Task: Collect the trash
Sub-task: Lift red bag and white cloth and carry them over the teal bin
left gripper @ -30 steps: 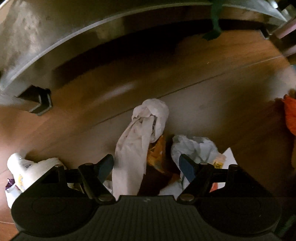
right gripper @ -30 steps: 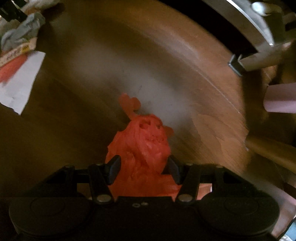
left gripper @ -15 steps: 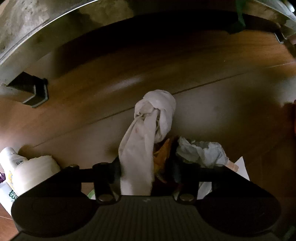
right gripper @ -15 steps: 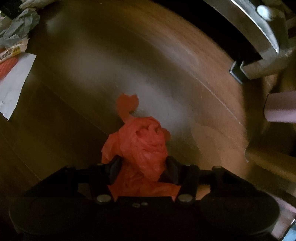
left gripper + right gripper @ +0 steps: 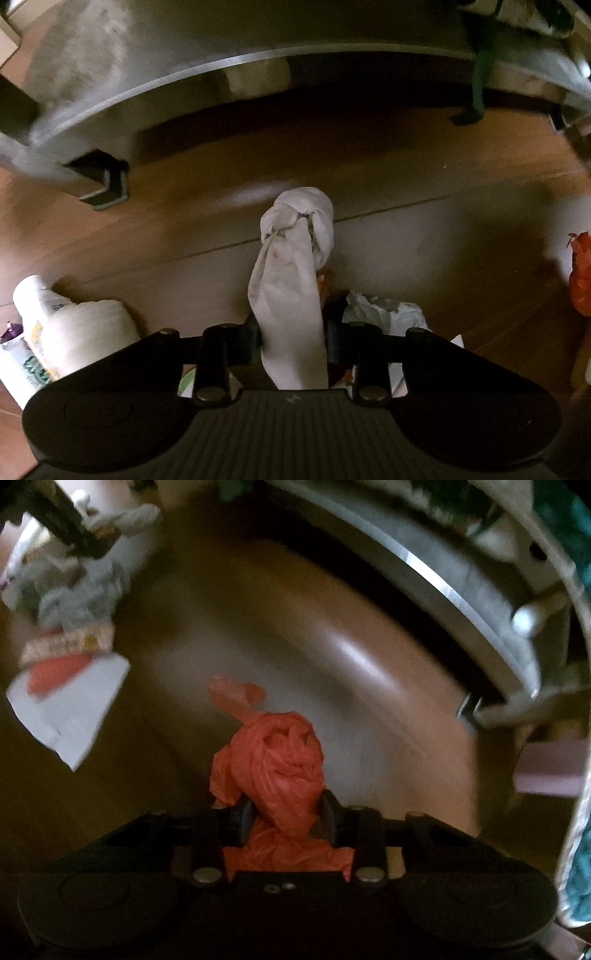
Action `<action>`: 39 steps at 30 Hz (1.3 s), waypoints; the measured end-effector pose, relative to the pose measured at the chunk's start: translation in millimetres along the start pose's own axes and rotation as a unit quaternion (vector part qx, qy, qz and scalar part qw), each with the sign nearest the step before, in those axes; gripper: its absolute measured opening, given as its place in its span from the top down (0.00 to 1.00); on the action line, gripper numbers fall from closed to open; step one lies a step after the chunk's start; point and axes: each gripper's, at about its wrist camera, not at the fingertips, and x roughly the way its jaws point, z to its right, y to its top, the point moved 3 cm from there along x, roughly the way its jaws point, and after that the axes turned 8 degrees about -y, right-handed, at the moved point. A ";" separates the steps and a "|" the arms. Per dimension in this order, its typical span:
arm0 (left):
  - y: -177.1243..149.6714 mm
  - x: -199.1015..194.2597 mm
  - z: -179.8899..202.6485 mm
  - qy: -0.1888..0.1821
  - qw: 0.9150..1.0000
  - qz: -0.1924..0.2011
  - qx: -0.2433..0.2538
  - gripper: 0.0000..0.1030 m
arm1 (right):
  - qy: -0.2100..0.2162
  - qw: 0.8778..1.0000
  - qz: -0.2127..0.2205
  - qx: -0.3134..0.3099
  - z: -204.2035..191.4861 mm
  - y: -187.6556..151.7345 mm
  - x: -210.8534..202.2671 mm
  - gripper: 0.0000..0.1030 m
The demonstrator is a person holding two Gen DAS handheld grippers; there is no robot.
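Note:
A white knotted bag (image 5: 291, 266) stands up between the fingers of my left gripper (image 5: 291, 336). The jaws are closing and the pads press its lower part from both sides. Under it lie an orange wrapper and crumpled white paper (image 5: 384, 314) on the wooden floor. In the right wrist view my right gripper (image 5: 285, 821) has its jaws closing on an orange-red knotted plastic bag (image 5: 277, 760), pinched at its waist and held off the floor. The same orange-red bag (image 5: 580, 280) shows at the right edge of the left wrist view.
A metal furniture frame (image 5: 155, 85) with a bracket foot (image 5: 105, 184) runs along the far side. A green strap (image 5: 478, 81) hangs from it. A paper roll and bottle (image 5: 70, 325) lie at the left. A white card with a red patch (image 5: 70, 701) and crumpled paper (image 5: 77, 598) lie at the upper left in the right wrist view.
Both pairs of jaws have closed from wide apart onto their bags. The right gripper has risen with the orange-red bag, and the floor has dropped away.

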 end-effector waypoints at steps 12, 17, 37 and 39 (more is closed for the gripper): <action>-10.0 -120.5 23.7 -0.009 0.998 0.067 0.009 0.70 | 0.005 0.991 0.114 0.073 3.9 59.1 -136.6 0.66; -17.4 -193.3 56.3 -0.023 0.993 0.110 0.037 0.70 | -0.001 0.984 0.155 0.087 -6.0 56.4 -213.6 0.66; -66.9 -460.4 230.6 -0.061 0.937 0.277 0.202 0.70 | -0.101 0.951 0.242 0.166 32.4 -46.1 -508.2 0.66; -67.8 -482.4 252.9 -0.066 0.931 0.288 0.216 0.70 | -0.114 0.945 0.252 0.174 42.5 -60.1 -533.8 0.66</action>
